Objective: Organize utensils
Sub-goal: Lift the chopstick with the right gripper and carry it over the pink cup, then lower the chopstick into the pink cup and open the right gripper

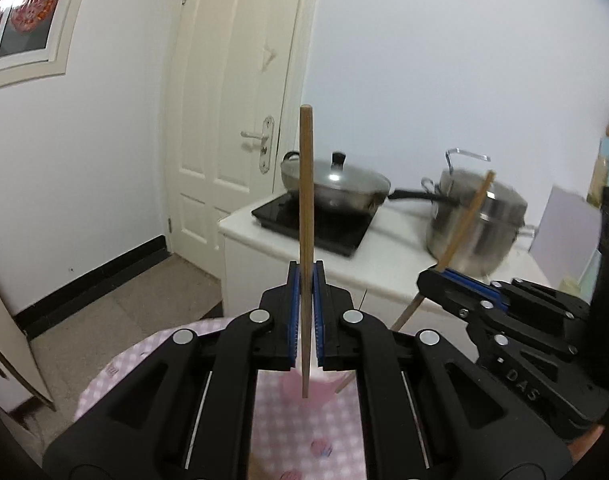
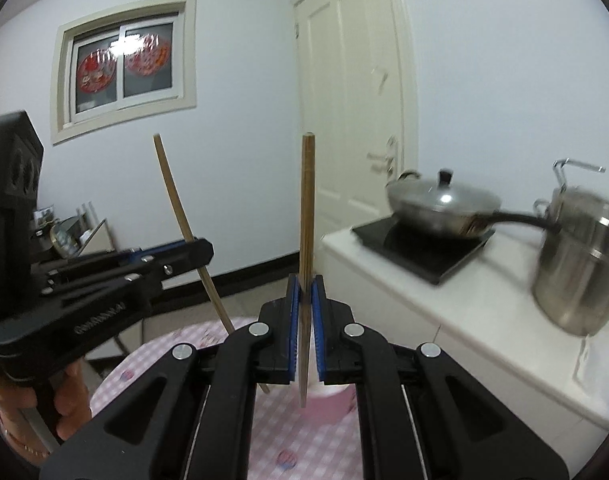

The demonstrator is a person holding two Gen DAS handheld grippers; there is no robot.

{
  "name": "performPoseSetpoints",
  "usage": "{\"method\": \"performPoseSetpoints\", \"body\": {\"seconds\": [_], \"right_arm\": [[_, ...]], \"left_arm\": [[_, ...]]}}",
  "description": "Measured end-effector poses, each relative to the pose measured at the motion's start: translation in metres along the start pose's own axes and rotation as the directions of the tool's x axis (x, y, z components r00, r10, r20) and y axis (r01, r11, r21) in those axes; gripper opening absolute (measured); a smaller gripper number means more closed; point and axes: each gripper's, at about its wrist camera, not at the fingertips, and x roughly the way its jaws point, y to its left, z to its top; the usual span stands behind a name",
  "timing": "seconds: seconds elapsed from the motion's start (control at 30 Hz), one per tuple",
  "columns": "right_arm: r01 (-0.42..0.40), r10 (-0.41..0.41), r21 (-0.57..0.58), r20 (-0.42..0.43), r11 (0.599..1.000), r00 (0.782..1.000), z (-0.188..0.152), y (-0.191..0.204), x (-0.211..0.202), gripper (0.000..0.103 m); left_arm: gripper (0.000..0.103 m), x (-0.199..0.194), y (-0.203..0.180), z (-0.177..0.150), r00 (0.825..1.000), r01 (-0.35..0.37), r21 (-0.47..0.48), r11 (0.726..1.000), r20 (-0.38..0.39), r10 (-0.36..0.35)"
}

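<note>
My left gripper (image 1: 306,280) is shut on a wooden chopstick (image 1: 306,184) held upright, its lower tip over a pink cup (image 1: 324,390) on the pink checked tablecloth (image 1: 304,432). My right gripper (image 2: 305,288) is shut on a second, darker chopstick (image 2: 307,208), also upright, its tip just above the same cup (image 2: 328,398). Each gripper shows in the other's view: the right one (image 1: 436,276) with its tilted chopstick (image 1: 468,216), the left one (image 2: 200,248) with its chopstick (image 2: 176,196).
A white counter (image 1: 388,264) behind the table carries a black induction hob (image 1: 316,224), a lidded steel pan (image 1: 336,184) and a tall steel pot (image 1: 476,224). A white door (image 1: 232,112) and a window (image 2: 124,68) are beyond. Cardboard (image 1: 8,344) leans at the left.
</note>
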Motion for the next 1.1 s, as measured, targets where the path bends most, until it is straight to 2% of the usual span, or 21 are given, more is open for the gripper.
{"method": "performPoseSetpoints", "body": {"seconds": [0.07, 0.2, 0.4, 0.53, 0.83, 1.1], "right_arm": [[0.027, -0.027, -0.003, 0.028, 1.0, 0.999, 0.003, -0.003, 0.005, 0.005], [0.04, -0.04, 0.007, 0.032, 0.999, 0.999, -0.004, -0.013, 0.023, 0.005], [0.034, -0.033, 0.033, -0.035, 0.999, 0.999, -0.029, -0.028, 0.049, 0.005], [0.03, -0.026, 0.041, -0.082, 0.999, 0.996, -0.044, -0.033, 0.063, 0.005], [0.023, -0.014, 0.059, -0.146, 0.998, 0.989, -0.066, -0.037, 0.073, 0.005], [0.033, -0.02, 0.078, -0.159, 0.996, 0.987, -0.068, -0.04, 0.069, 0.006]], "left_arm": [[0.007, 0.013, 0.0, 0.004, 1.0, 0.003, -0.02, 1.0, 0.022, -0.002], [0.007, 0.039, 0.0, 0.004, 1.0, 0.005, -0.039, 0.999, 0.031, -0.004], [0.007, 0.083, 0.002, -0.021, 0.998, -0.021, -0.022, 1.0, -0.065, 0.019], [0.007, 0.103, 0.008, -0.044, 0.99, -0.024, -0.012, 1.0, -0.138, 0.022], [0.007, 0.113, 0.008, -0.067, 0.975, -0.007, 0.033, 0.999, -0.222, 0.014], [0.008, 0.113, 0.007, -0.068, 0.959, 0.013, 0.054, 0.998, -0.284, 0.003]]}}
